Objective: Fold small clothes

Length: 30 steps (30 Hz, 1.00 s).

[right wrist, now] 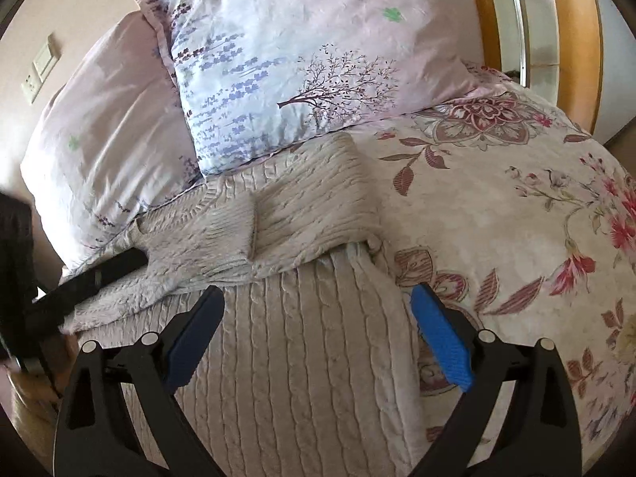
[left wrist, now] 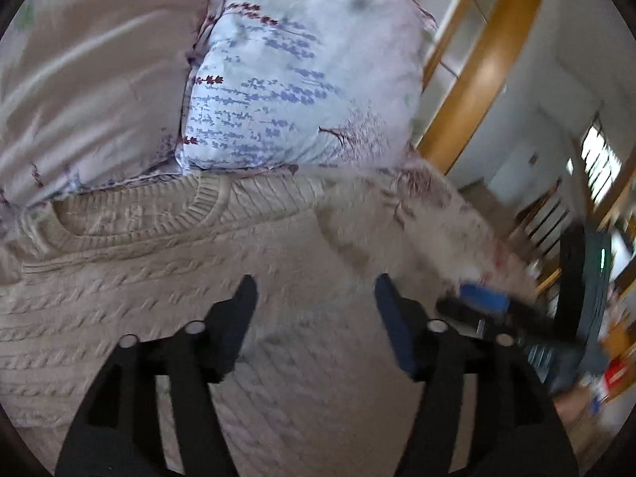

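Note:
A beige cable-knit sweater [right wrist: 302, 342] lies flat on the bed, with one sleeve [right wrist: 318, 214] folded across its upper part below the ribbed collar [left wrist: 131, 222]. My right gripper [right wrist: 314, 302] is open and empty, hovering just above the sweater's body. My left gripper [left wrist: 312, 286] is open and empty over the sweater [left wrist: 159, 310] below the collar. The right gripper also shows in the left wrist view [left wrist: 485, 298] at the sweater's right edge, blurred. The left gripper shows in the right wrist view [right wrist: 99, 274] as a dark bar at the sweater's left side.
A floral bedspread [right wrist: 516, 206] covers the bed to the right of the sweater. Two pillows [right wrist: 302, 47] [right wrist: 103, 127] lie just beyond the collar. A wooden frame [left wrist: 473, 79] and room furniture stand beyond the bed's right edge.

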{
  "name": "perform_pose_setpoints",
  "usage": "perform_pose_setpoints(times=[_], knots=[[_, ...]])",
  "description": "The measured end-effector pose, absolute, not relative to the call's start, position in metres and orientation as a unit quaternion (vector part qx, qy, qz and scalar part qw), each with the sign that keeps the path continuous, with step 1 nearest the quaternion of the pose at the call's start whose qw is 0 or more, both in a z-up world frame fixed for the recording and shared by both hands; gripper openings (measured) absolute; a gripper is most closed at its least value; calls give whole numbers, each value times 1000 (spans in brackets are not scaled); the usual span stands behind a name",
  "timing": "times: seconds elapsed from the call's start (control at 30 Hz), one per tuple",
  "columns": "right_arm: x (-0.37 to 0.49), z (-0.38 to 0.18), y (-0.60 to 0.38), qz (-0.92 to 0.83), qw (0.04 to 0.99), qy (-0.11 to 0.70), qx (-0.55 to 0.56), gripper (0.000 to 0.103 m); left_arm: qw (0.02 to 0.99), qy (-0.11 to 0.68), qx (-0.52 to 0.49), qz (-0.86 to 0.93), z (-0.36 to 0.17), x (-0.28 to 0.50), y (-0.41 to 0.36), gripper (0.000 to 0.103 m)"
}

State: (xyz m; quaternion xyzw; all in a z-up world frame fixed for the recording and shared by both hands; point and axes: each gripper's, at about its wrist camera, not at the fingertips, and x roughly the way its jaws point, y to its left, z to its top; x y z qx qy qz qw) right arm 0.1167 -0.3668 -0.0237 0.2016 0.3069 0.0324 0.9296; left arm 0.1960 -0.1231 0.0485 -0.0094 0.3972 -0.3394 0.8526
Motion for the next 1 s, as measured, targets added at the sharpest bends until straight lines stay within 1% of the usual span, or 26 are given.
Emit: perform_pose_setpoints(times=[0.03, 0.1, 0.13, 0.17, 0.27, 0.37, 0.43, 0.5, 0.53, 0.6, 0.63, 0.7, 0.8, 0.87, 0.93, 0.97, 1.0], knots=[[120, -22, -367, 41, 928, 310, 202, 84, 856, 395, -6, -332, 49, 191, -114, 70], [128, -18, -364, 68, 923, 319, 206, 69, 868, 390, -8, -308, 54, 179, -87, 71], [133, -15, -362, 91, 917, 323, 214, 66, 876, 388, -7, -288, 56, 174, -70, 72], [141, -13, -358, 118, 908, 334, 225, 60, 882, 386, -5, -269, 58, 169, -55, 72], [165, -11, -346, 143, 893, 360, 228, 56, 907, 384, 16, -171, 60, 144, 4, 72], [189, -13, -336, 116, 896, 379, 203, 51, 916, 386, 26, -102, 54, 122, 45, 72], [203, -20, -333, 112, 887, 396, 208, 48, 916, 396, 21, -67, 48, 106, 75, 72], [211, -27, -328, 108, 883, 408, 207, 38, 912, 408, 5, -49, 39, 94, 98, 72], [212, -28, -328, 107, 884, 407, 204, 36, 910, 413, -4, -46, 36, 88, 105, 72], [211, -28, -322, 110, 888, 403, 192, 19, 904, 424, -28, -47, 27, 81, 119, 72], [211, -29, -317, 112, 890, 402, 186, 18, 902, 427, -36, -48, 23, 76, 123, 72], [210, -25, -309, 112, 900, 388, 162, 9, 898, 433, -55, -55, 16, 76, 126, 72], [207, -12, -310, 109, 917, 350, 157, 8, 900, 429, -53, -59, 12, 72, 125, 72], [201, 3, -317, 105, 928, 313, 173, 8, 901, 427, -51, -66, 11, 71, 119, 72], [198, 9, -326, 85, 936, 293, 177, 7, 901, 425, -49, -71, 10, 71, 115, 72], [197, 9, -329, 66, 939, 289, 172, 4, 902, 424, -47, -72, 9, 71, 114, 72], [199, 4, -332, 48, 940, 295, 167, 4, 902, 422, -47, -75, 9, 70, 113, 72]])
